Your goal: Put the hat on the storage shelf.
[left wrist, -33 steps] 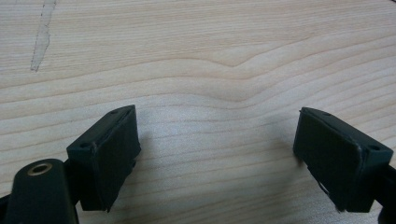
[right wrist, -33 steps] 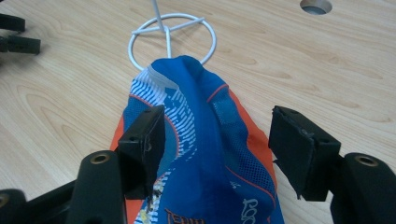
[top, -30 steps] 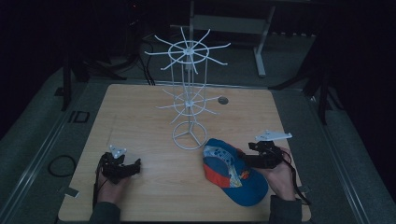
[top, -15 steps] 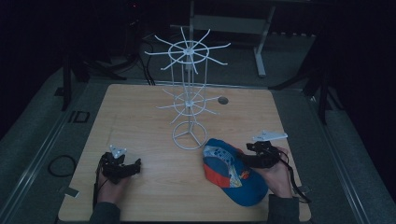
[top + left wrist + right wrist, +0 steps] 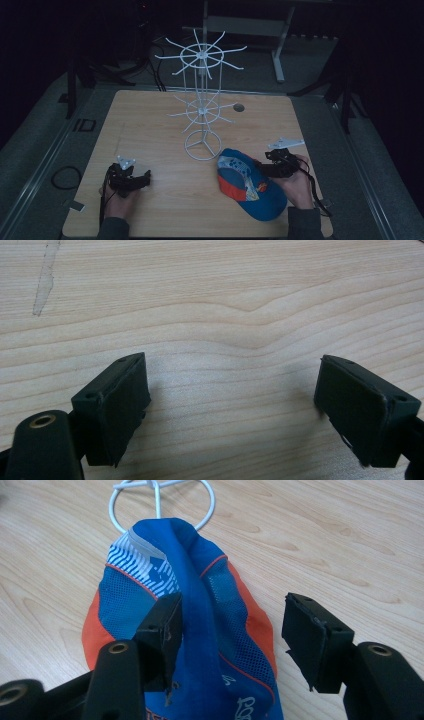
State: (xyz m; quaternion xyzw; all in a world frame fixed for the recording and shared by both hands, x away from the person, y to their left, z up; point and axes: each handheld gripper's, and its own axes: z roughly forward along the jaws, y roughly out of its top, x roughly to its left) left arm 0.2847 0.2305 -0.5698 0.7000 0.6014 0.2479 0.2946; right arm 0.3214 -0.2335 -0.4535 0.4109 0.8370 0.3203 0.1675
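Observation:
A blue and orange cap (image 5: 250, 186) lies on the wooden table (image 5: 160, 125) at the front right, just in front of the round foot of a white wire hanging rack (image 5: 202, 107). My right gripper (image 5: 261, 167) is at the cap's right side. In the right gripper view the cap (image 5: 210, 630) runs up between the two jaws, which stand open around a raised fold of blue fabric, with the rack's ring foot (image 5: 161, 502) beyond it. My left gripper (image 5: 142, 179) rests at the front left; its jaws stand open over bare wood (image 5: 230, 330).
The rack has two tiers of spokes, the upper tier (image 5: 200, 52) well above the table. A small dark hole (image 5: 238, 107) is in the tabletop behind the rack. A cable loop (image 5: 62, 176) lies off the table's left edge.
My right gripper has edged slightly left, closer onto the cap. The left gripper has stayed where it was.

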